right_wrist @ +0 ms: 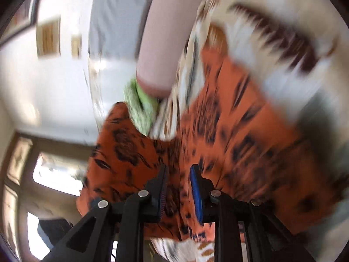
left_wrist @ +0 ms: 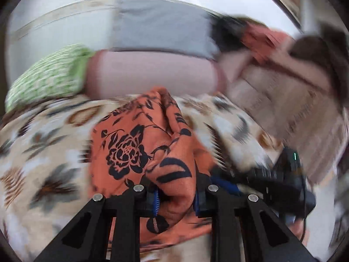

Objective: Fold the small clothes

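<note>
An orange garment with a black flower print (left_wrist: 130, 144) hangs bunched over a flowered bedspread. My left gripper (left_wrist: 176, 198) is shut on a thick fold of it, and the cloth bulges out between the blue pads (left_wrist: 156, 203). In the right wrist view the same orange garment (right_wrist: 240, 131) spreads out, blurred, in front of my right gripper (right_wrist: 178, 185), which is shut on a fold of it. A black gripper housing with a green light (left_wrist: 288, 174) shows at the right of the left wrist view.
The beige flowered bedspread (left_wrist: 43, 152) lies below. At its head are a pink pillow (left_wrist: 152, 74), a green patterned pillow (left_wrist: 48, 76) and a grey headboard (left_wrist: 161, 26). A heap of brownish and coral clothes (left_wrist: 272, 87) lies at the right. A window (right_wrist: 54, 174) shows beyond.
</note>
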Demonstrator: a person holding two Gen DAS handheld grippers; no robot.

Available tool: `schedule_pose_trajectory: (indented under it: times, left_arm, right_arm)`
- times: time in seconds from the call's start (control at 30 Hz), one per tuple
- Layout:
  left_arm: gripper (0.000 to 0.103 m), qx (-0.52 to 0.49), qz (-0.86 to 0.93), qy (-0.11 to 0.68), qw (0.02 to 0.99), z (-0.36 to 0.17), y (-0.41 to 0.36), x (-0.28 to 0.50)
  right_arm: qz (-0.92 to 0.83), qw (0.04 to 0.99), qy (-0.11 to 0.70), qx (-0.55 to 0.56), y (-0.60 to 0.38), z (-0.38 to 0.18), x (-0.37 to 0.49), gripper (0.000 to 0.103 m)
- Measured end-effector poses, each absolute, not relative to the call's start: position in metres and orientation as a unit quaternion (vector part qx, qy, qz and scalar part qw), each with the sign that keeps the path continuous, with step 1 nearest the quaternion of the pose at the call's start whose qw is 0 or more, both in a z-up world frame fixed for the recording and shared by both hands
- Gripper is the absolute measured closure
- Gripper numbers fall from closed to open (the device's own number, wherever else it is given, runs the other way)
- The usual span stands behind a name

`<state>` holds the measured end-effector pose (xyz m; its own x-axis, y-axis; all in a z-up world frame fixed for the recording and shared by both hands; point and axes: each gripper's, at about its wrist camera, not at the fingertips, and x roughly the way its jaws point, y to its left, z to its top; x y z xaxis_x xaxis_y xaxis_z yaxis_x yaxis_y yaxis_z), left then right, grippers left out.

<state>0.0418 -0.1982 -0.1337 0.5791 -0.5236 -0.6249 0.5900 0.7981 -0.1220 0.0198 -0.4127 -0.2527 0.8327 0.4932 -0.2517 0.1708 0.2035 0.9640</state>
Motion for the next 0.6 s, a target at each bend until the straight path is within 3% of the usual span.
schedule_pose_trajectory:
  times: [0.13, 0.17, 0.27, 0.43, 0.6]
  left_arm:
    - [0.077, 0.075, -0.344, 0.39, 0.851, -0.18, -0.245, 0.033]
    - [0.077, 0.061, -0.35, 0.404, 0.843, -0.186, -0.243, 0.035]
    - [0.069, 0.014, -0.382, 0.421, 0.822, -0.187, -0.22, 0.034]
    - [0.036, -0.016, -0.42, 0.352, 0.836, -0.152, -0.158, 0.02]
    - [0.032, -0.008, -0.348, 0.376, 0.859, -0.171, -0.122, 0.049]
  right_arm:
    - [0.112, 0.689, 0.23, 0.679, -0.453, -0.271, -0.001, 0.078]
    - [0.125, 0.663, 0.222, 0.703, -0.461, -0.28, -0.004, 0.073]
    - [0.14, 0.626, 0.215, 0.736, -0.468, -0.29, -0.005, 0.016]
    - [0.131, 0.669, 0.241, 0.691, -0.461, -0.273, 0.01, 0.016]
    - [0.113, 0.682, 0.285, 0.664, -0.451, -0.27, 0.032, 0.016]
